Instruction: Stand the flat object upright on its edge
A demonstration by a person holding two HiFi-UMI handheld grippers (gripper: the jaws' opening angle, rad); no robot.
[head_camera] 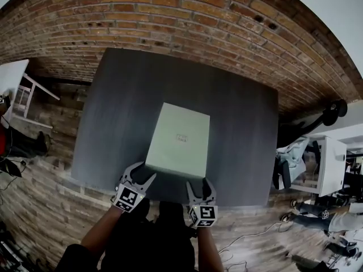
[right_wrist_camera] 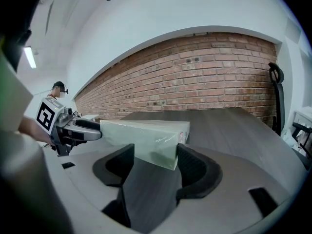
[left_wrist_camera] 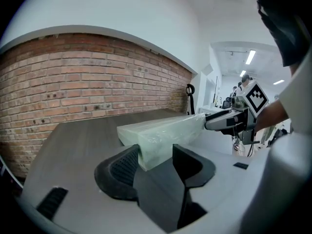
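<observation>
Where the dark grey table [head_camera: 238, 129] fills the middle of the head view, the pale green box [head_camera: 178, 137] lies at its centre, with its near edge toward the bottom of the frame. The left gripper [head_camera: 143, 171] meets the box's lower-left corner and the right gripper [head_camera: 198, 183] its lower-right corner. In the left gripper view the black jaws of the left gripper [left_wrist_camera: 156, 152] stand a box-thickness apart and close on that corner of the box [left_wrist_camera: 161, 135], which fills the gap. The right gripper view shows the right gripper [right_wrist_camera: 155, 152] clamped the same way on its corner of the box [right_wrist_camera: 146, 133]. The box is flat and square, wrapped in glossy, slightly wrinkled film, with small print on top. The table has a matte wood grain, and a red brick wall [head_camera: 170, 16] spans the top of the frame.
</observation>
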